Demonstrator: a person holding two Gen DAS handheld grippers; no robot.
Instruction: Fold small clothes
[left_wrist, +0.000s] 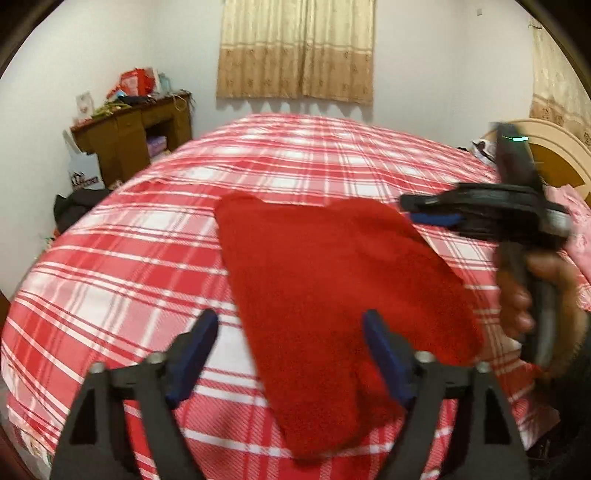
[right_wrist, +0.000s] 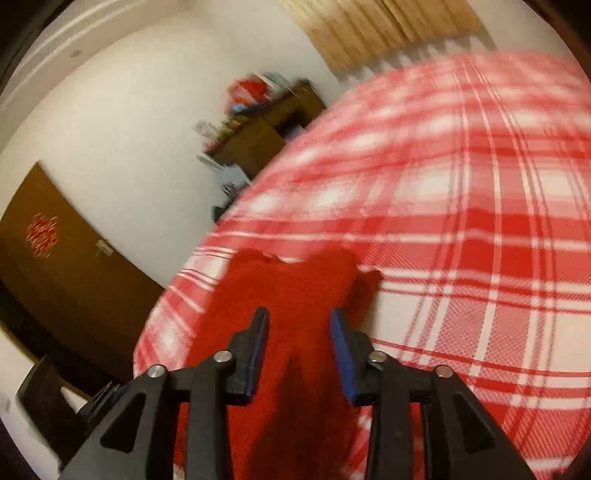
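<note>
Plaid bed (left_wrist: 155, 258); red cloth (left_wrist: 332, 295) flat; both tongs open, empty.

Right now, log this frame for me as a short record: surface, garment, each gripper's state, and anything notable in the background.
surface: bed with red and white plaid sheet
garment: red cloth, lying flat on the sheet, looks folded
left gripper: open, nothing between the fingers, above the cloth's near edge
right gripper: open, fingers apart over the cloth, not pinching it
right hand: grips the right gripper's handle, seen from the left wrist
background: cluttered wooden desk, beige curtain
image quality: motion blur in both views
</note>
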